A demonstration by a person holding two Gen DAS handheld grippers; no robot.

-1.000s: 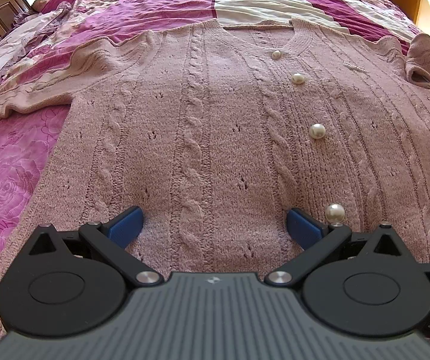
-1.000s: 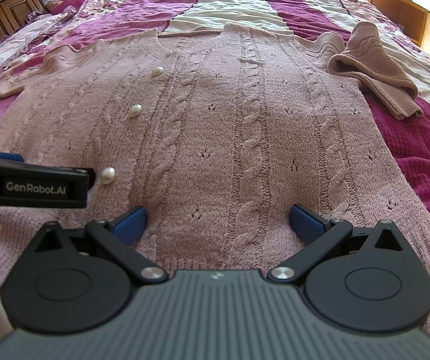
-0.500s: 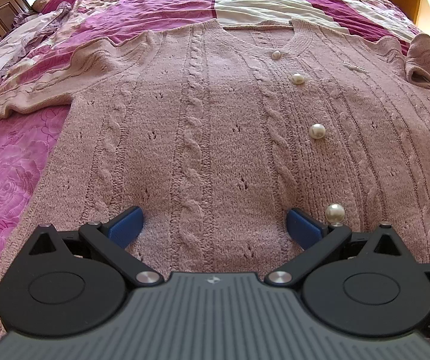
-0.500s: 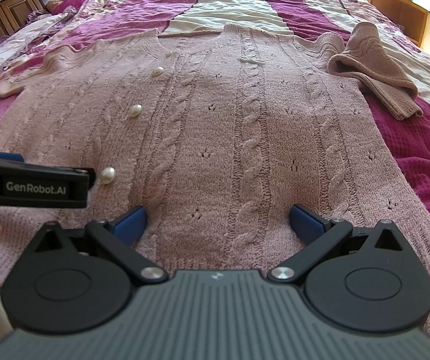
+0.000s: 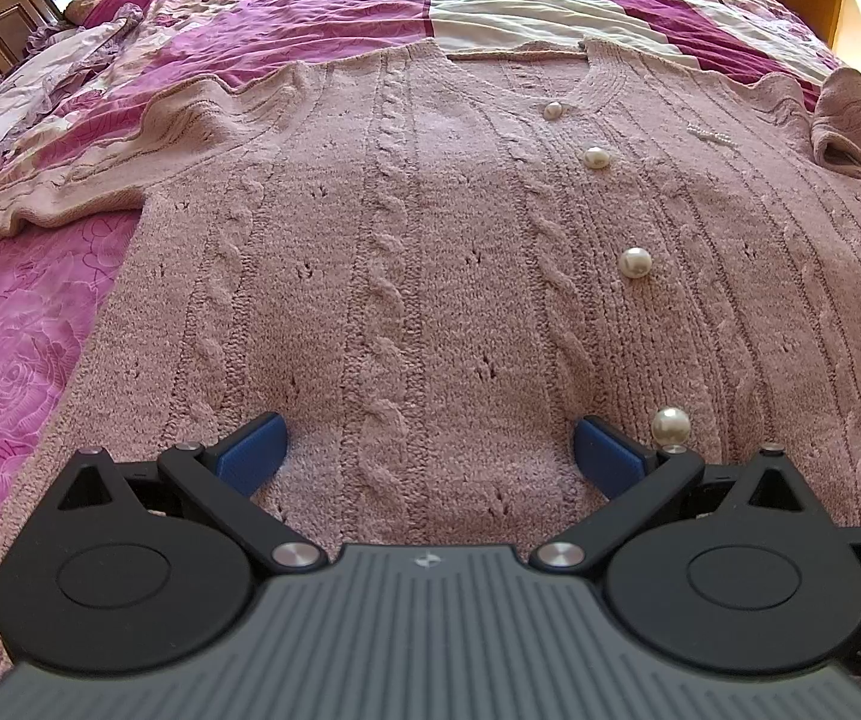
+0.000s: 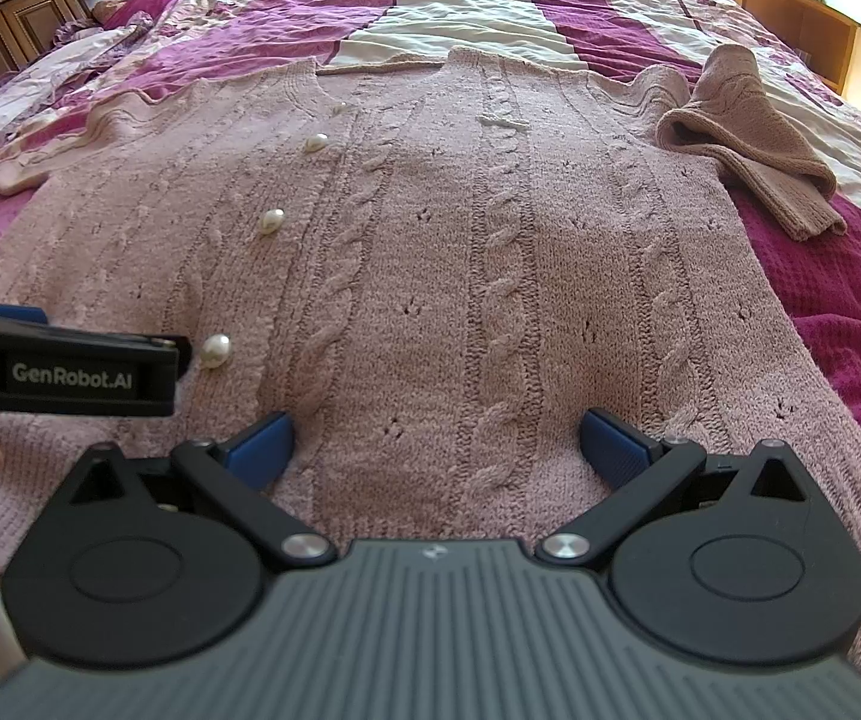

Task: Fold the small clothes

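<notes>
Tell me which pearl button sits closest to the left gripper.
The lowest, largest-looking pearl button, just beyond the left gripper's right fingertip; the other three run up toward the collar.

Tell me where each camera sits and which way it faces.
Left wrist: rides on the left claw, low over the hem, looking up the pink cardigan toward the neckline; its own open blue fingers show, with a blue tip of the right claw at the right edge.
Right wrist: rides on the right claw, facing the same way; its open fingers show, with the left claw and a fingertip at the left edge.
Shared: the cardigan, its pearl buttons, the bedspread.
</notes>
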